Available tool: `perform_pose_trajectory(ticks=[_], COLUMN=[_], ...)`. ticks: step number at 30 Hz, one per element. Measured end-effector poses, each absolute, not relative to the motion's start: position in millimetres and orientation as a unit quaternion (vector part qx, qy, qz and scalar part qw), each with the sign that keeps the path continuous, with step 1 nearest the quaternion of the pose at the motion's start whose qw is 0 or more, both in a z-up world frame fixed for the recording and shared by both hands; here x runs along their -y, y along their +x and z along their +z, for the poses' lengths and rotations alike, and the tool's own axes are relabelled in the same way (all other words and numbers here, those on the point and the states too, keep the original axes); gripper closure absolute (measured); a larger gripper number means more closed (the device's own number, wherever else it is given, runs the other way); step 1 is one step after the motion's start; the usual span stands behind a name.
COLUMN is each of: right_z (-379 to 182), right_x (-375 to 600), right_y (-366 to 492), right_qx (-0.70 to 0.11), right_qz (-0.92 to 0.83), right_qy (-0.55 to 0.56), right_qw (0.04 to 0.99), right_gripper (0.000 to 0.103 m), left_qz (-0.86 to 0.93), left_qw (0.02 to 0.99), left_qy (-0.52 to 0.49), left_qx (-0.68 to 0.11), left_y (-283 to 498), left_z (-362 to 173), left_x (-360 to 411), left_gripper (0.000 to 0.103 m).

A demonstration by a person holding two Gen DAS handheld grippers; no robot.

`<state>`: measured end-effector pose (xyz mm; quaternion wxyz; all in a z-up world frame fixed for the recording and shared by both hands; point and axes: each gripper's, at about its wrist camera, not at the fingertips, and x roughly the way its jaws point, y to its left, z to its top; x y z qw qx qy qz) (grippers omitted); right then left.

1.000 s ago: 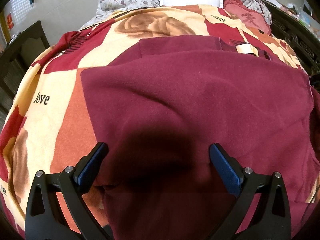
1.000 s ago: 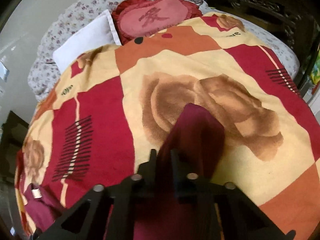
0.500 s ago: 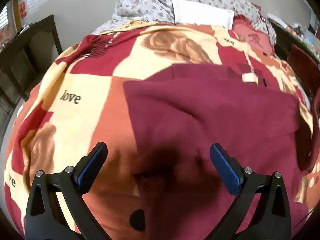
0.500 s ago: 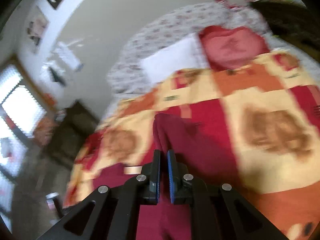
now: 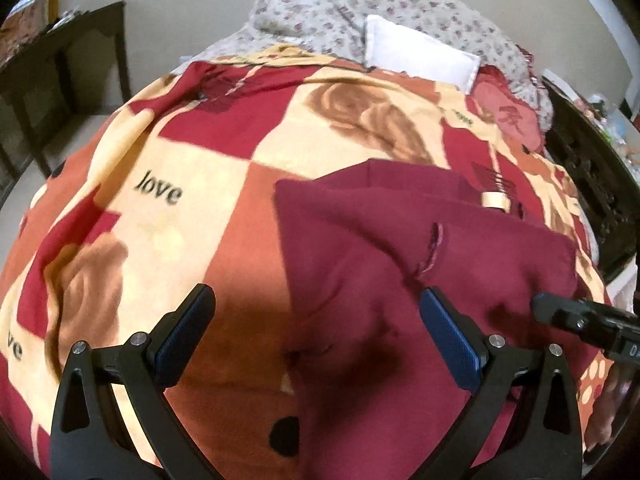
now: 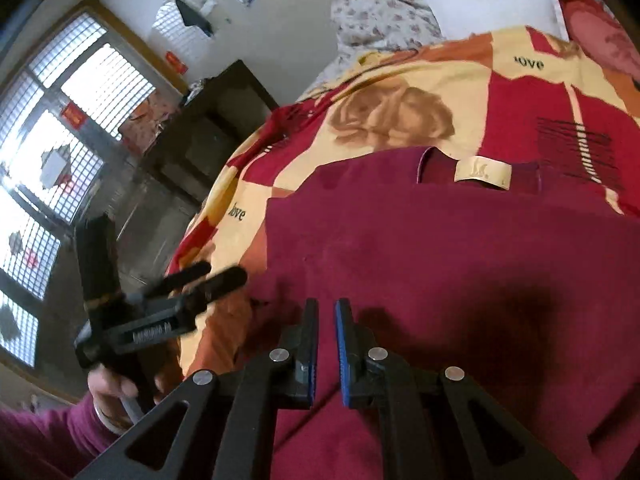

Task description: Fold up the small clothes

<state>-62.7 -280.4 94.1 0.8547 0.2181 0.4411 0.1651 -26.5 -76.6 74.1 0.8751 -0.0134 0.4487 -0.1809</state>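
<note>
A maroon garment point(image 5: 400, 280) lies spread on the patterned blanket, with a cream neck label point(image 6: 482, 172) at its far edge. My left gripper point(image 5: 316, 320) is open and empty, hovering over the garment's left edge. It also shows in the right wrist view point(image 6: 212, 276). My right gripper point(image 6: 327, 312) hangs over the garment's near part with jaws almost together, a narrow gap between them and no cloth in it. Its tip shows at the right in the left wrist view point(image 5: 560, 312).
The red, orange and cream blanket point(image 5: 180, 184) covers the bed. A white pillow point(image 5: 420, 52), a floral quilt point(image 5: 328, 12) and a red cushion point(image 5: 508, 112) lie at the head. A dark desk point(image 6: 208, 128) stands left of the bed, under a window point(image 6: 60, 128).
My right gripper carried the sleeve it held across onto the garment and no longer holds cloth. My left gripper drew back and to the left, staying open.
</note>
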Motion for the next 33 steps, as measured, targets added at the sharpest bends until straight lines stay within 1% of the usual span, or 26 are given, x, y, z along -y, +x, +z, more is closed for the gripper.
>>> perform_pose_trajectory(ticks=[2, 3, 5, 7, 9, 11, 12, 13, 14, 15, 16, 17, 18, 23, 25, 29, 31, 33], right_z=[96.9, 95.1, 95.4, 91.2, 91.1, 91.7, 91.0, 90.6, 90.5, 89.5, 87.9, 86.6, 85.7, 82.4, 81.8, 86.8, 90.1, 90.1], right_x=[293.8, 303.8, 320.8, 339.5, 357.5, 369.5, 373.8, 377.7, 380.8, 385.3, 386.7, 390.4, 392.2, 404.0, 406.9, 402.9, 402.2, 405.5], right_y=[-79.3, -87.3, -103.5, -124.1, -143.5, -160.4, -167.2, -173.3, -177.4, -183.6, -185.3, -190.0, -192.2, -198.0, -197.4, -196.3, -196.6, -196.5], right_qx=[-0.432, -0.431, -0.430, -0.431, -0.427, -0.420, -0.415, -0.410, -0.406, -0.400, -0.399, -0.395, -0.394, -0.392, -0.391, -0.382, -0.382, -0.385], right_qz=[0.154, 0.146, 0.125, 0.106, 0.095, 0.087, 0.082, 0.078, 0.075, 0.071, 0.068, 0.061, 0.057, 0.045, 0.041, 0.037, 0.022, 0.013], right_qy=[0.233, 0.238, 0.246, 0.264, 0.288, 0.308, 0.315, 0.321, 0.325, 0.333, 0.336, 0.340, 0.342, 0.349, 0.356, 0.351, 0.337, 0.329], right_qw=[0.858, 0.858, 0.860, 0.856, 0.852, 0.849, 0.849, 0.850, 0.851, 0.851, 0.851, 0.851, 0.851, 0.850, 0.848, 0.854, 0.860, 0.862], right_gripper=[0.094, 0.091, 0.083, 0.073, 0.067, 0.066, 0.065, 0.065, 0.065, 0.064, 0.064, 0.064, 0.063, 0.063, 0.062, 0.062, 0.062, 0.062], left_qz=[-0.197, -0.206, -0.223, -0.231, -0.241, -0.255, -0.258, -0.258, -0.258, -0.258, -0.252, -0.248, -0.246, -0.266, -0.268, -0.252, -0.221, -0.185], left_qw=[0.875, 0.872, 0.865, 0.864, 0.862, 0.852, 0.848, 0.848, 0.848, 0.846, 0.847, 0.852, 0.858, 0.884, 0.887, 0.897, 0.909, 0.912], left_qy=[0.004, 0.015, 0.030, 0.045, 0.054, 0.061, 0.064, 0.067, 0.068, 0.067, 0.067, 0.065, 0.064, 0.046, 0.051, 0.043, 0.022, -0.001], left_qx=[-0.442, -0.445, -0.449, -0.445, -0.443, -0.454, -0.458, -0.458, -0.458, -0.462, -0.464, -0.457, -0.447, -0.381, -0.373, -0.360, -0.354, -0.367], left_y=[-27.6, -27.6, -26.2, -25.1, -26.1, -26.2, -26.0, -25.9, -25.6, -24.8, -25.0, -26.2, -28.4, -35.5, -32.4, -26.0, -19.1, -8.4], left_z=[75.0, 73.3, 68.1, 64.4, 60.0, 52.3, 49.1, 47.2, 45.7, 45.2, 46.4, 50.4, 56.7, 106.0, 116.9, 127.5, 129.9, 122.5], left_x=[86.6, 94.1, 109.0, 122.1, 133.6, 148.1, 153.7, 157.8, 161.9, 164.6, 165.7, 165.2, 163.6, 148.0, 145.5, 128.0, 101.6, 75.6], left_gripper=[0.001, 0.001, 0.001, 0.001, 0.008, 0.020, 0.024, 0.037, 0.060, 0.071, 0.078, 0.088, 0.093, 0.094, 0.094, 0.094, 0.095, 0.095])
